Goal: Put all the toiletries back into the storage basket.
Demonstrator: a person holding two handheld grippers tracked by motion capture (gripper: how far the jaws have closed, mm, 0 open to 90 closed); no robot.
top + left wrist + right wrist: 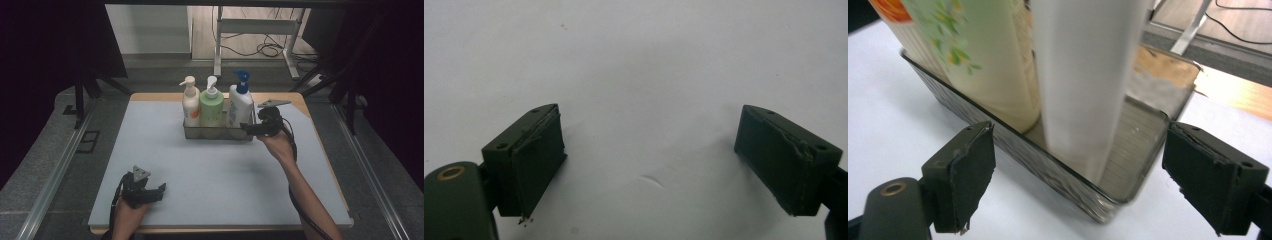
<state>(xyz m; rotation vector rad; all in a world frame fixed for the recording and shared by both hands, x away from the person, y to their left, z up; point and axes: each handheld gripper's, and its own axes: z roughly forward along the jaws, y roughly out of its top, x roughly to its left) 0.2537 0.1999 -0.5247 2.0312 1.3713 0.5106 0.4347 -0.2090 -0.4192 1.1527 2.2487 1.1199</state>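
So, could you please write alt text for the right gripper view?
The right gripper holds its two black jaws wide open on either side of a white bottle standing at the near corner of a clear tray. A green floral bottle stands beside it in the tray, on a pale table.

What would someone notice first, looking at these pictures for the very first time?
Three pump and spray bottles stand in a row in a clear tray at the far middle of the table: a cream bottle, a green bottle and a white spray bottle with a blue head. The right tongs sit open at the tray's right end, near the white bottle. The left tongs rest open over bare mat at the near left.
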